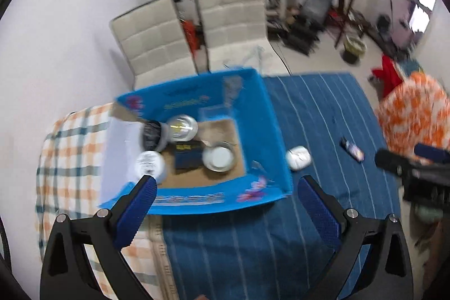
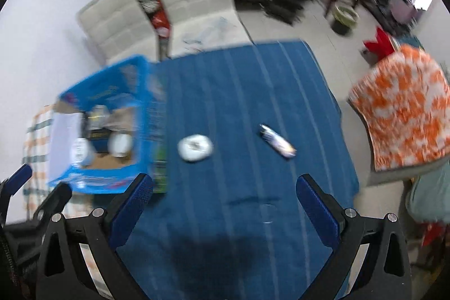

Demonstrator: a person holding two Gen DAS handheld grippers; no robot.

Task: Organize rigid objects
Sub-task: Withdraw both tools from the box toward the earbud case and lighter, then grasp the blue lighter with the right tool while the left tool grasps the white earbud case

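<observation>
Mid-sort, between picks: both grippers empty. Left gripper (image 1: 225,204) has its jaws spread wide, hovering over the near wall of the blue box (image 1: 277,131); right gripper (image 2: 225,201) likewise spread, over the blue striped cloth (image 2: 239,92). The box already holds a bulb (image 1: 182,126), a round metal lid (image 1: 220,158), a white jar (image 1: 150,163) and a dark packet (image 1: 188,156). Still out on the cloth: a white oval case (image 2: 195,147) just beside the box's right wall, and a small tube-like item (image 2: 277,143) well apart to the right. Likely next: right gripper drops on the case. Tight on the box side, so approach from the right; plenty of bare cloth there. Both frames are blurred, so fine detail is unclear.
</observation>
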